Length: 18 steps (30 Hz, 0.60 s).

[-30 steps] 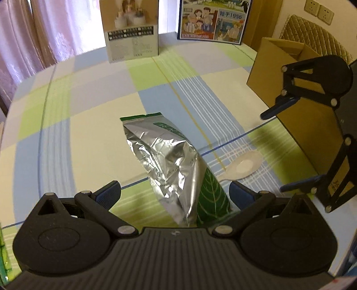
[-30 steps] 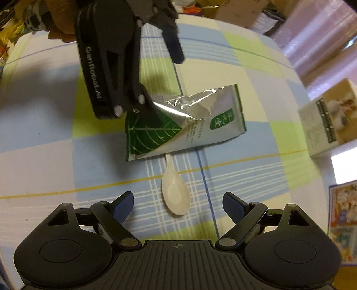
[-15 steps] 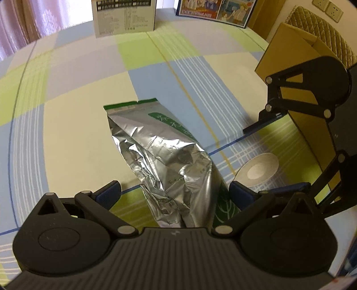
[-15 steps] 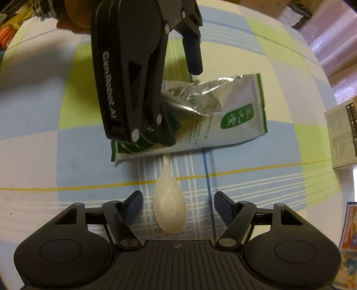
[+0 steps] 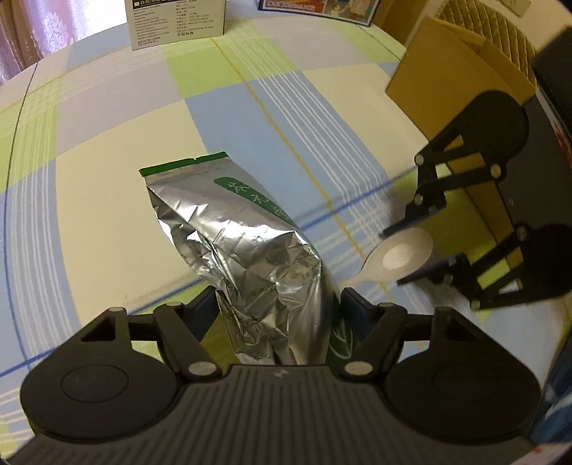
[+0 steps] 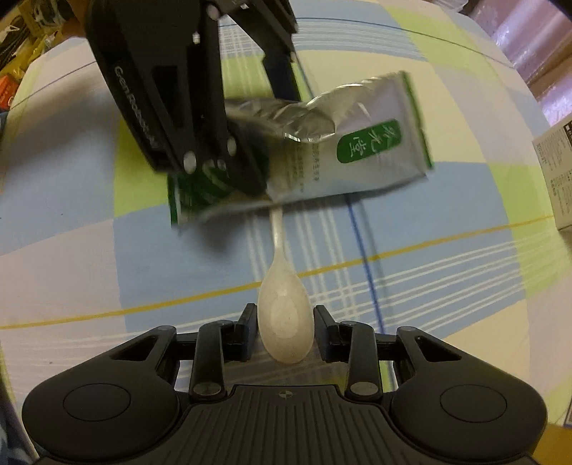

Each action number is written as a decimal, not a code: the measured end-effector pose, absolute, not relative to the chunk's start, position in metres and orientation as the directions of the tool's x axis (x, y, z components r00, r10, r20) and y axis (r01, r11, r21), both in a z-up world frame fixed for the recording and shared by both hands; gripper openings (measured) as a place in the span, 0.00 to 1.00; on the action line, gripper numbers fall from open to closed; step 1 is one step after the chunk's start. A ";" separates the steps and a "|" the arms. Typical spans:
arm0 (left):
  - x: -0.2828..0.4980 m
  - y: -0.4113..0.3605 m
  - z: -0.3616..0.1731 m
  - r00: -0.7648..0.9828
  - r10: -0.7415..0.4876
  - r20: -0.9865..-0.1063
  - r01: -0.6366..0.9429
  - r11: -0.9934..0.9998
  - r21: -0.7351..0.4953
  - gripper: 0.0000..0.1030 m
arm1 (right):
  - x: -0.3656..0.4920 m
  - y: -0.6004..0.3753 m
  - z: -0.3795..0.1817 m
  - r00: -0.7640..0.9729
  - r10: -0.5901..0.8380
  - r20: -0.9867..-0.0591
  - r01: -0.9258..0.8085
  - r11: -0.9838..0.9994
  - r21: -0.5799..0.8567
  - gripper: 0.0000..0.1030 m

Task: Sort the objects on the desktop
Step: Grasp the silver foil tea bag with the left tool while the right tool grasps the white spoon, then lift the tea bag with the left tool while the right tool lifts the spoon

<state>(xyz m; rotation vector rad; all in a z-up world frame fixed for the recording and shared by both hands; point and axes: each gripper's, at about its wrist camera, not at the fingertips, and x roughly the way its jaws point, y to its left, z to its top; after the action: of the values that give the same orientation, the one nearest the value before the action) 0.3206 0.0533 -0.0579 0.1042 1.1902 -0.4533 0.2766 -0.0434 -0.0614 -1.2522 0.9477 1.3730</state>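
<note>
A silver foil tea bag (image 5: 250, 250) with green print lies on the checked tablecloth (image 5: 107, 179). My left gripper (image 5: 279, 311) straddles the bag's near end, its jaws closing, and both pads touch the crumpled foil. In the right wrist view the bag (image 6: 357, 143) looks blurred under the left gripper's black body. A white plastic spoon (image 6: 286, 322) lies beside the bag, its handle running under the bag's edge. My right gripper (image 6: 286, 332) points straight down and is shut on the spoon's bowl. The left wrist view shows the spoon (image 5: 400, 255) between the right gripper's (image 5: 397, 255) fingers.
An open cardboard box (image 5: 447, 89) stands at the table's right side, close behind the right gripper. A white printed carton (image 5: 175, 21) and a picture board (image 5: 321, 7) stand at the far edge. The carton (image 6: 557, 179) also shows at the right wrist view's right edge.
Both grippers have come down toward the table. The right jaws have closed from wide apart onto the spoon's bowl. The left jaws have narrowed onto the foil bag.
</note>
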 end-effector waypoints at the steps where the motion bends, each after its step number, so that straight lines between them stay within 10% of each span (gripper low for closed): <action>1: 0.316 0.054 -0.057 0.291 -0.278 -0.915 0.398 0.905 -0.149 0.60 | 0.272 -0.043 -0.061 0.052 0.148 -0.988 -0.981 -0.176 -0.078 0.29; 18: 0.181 0.054 -0.051 0.310 -0.217 -0.926 0.380 0.921 -0.089 0.57 | 0.199 -0.095 -0.032 0.051 0.192 -0.980 -0.890 0.454 0.043 0.29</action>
<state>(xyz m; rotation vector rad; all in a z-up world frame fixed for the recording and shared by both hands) 0.1808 0.0540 -0.0506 0.1561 1.1927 -0.3963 0.1986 -0.0952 -0.0325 -0.7200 1.2479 0.9420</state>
